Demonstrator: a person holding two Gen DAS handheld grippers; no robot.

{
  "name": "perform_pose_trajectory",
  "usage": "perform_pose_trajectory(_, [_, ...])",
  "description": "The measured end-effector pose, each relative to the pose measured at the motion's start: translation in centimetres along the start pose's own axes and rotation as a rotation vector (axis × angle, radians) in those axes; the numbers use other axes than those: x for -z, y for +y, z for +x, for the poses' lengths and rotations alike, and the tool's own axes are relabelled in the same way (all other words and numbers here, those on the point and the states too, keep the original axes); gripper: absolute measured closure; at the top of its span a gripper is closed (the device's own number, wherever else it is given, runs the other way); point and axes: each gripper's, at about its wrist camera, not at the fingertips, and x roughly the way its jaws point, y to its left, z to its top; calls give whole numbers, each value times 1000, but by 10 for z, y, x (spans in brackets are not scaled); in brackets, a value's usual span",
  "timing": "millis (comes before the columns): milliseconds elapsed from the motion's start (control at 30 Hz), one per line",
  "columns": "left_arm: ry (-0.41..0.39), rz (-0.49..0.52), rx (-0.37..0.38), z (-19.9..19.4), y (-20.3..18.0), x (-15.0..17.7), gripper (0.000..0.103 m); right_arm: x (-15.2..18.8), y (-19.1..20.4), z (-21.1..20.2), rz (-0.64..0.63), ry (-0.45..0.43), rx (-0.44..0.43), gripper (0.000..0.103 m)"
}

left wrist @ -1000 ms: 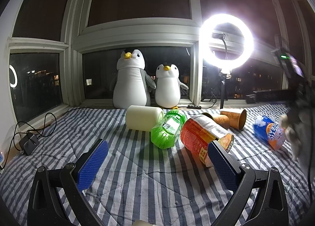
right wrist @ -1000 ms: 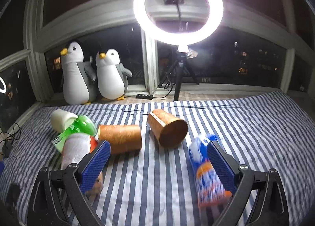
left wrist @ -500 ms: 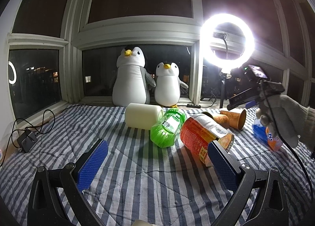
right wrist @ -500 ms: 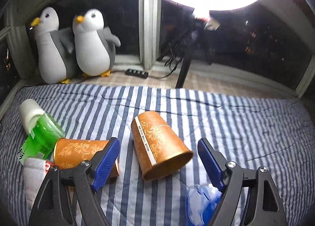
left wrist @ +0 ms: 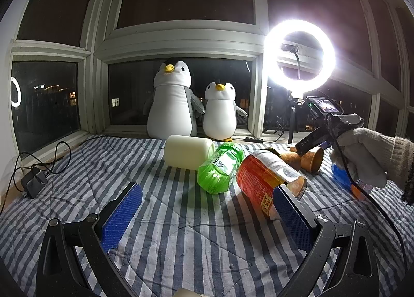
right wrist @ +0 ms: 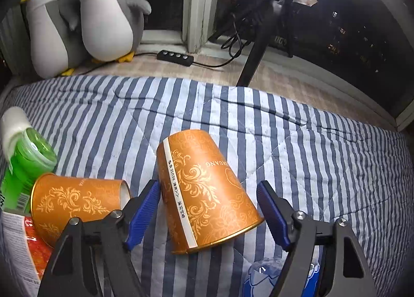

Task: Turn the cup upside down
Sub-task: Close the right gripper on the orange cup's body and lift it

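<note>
An orange paper cup [right wrist: 207, 188] with a gold pattern lies on its side on the striped blanket, its mouth toward me. My right gripper [right wrist: 209, 215] is open, its blue pads on either side of the cup's wide end, the left pad close to the cup wall. A second orange cup [right wrist: 75, 198] lies on its side to the left. In the left wrist view the cups [left wrist: 311, 160] lie at the far right, under the gloved hand holding the right gripper [left wrist: 310, 143]. My left gripper [left wrist: 207, 215] is open and empty above the blanket.
A green bottle [left wrist: 220, 167], a cream cylinder [left wrist: 187, 152], and a red-orange canister [left wrist: 266, 183] lie on the blanket. A blue bottle [right wrist: 279, 281] lies under my right gripper. Two penguin toys [left wrist: 170, 105], a ring light [left wrist: 298, 60] and a charger [left wrist: 32, 184] stand around.
My right gripper has moved forward and down toward the cup, which is now between its pads. The left gripper has barely moved.
</note>
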Motion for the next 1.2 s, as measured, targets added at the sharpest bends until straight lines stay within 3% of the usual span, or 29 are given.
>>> perform_pose_trajectory(33, [1,0,0,0,0,0,1,0,0,-1,2,-2,0,39])
perform_pose_trajectory(400, [8,-4,0,2,2,0,1,15,-12,-49,82,-97,-62,42])
perform_pose_trajectory(633, [11,2,0,3,1,0,1,74,6,-92,106,-122,-178,42])
perform_pose_trajectory(867, [59,2,6,13,1,0,1,136,34,-92,134,-76,-277,42])
perform_pose_trajectory(1200, [172,34,19,34,-6,2,1,162,42,-90,200,-69,-250,41])
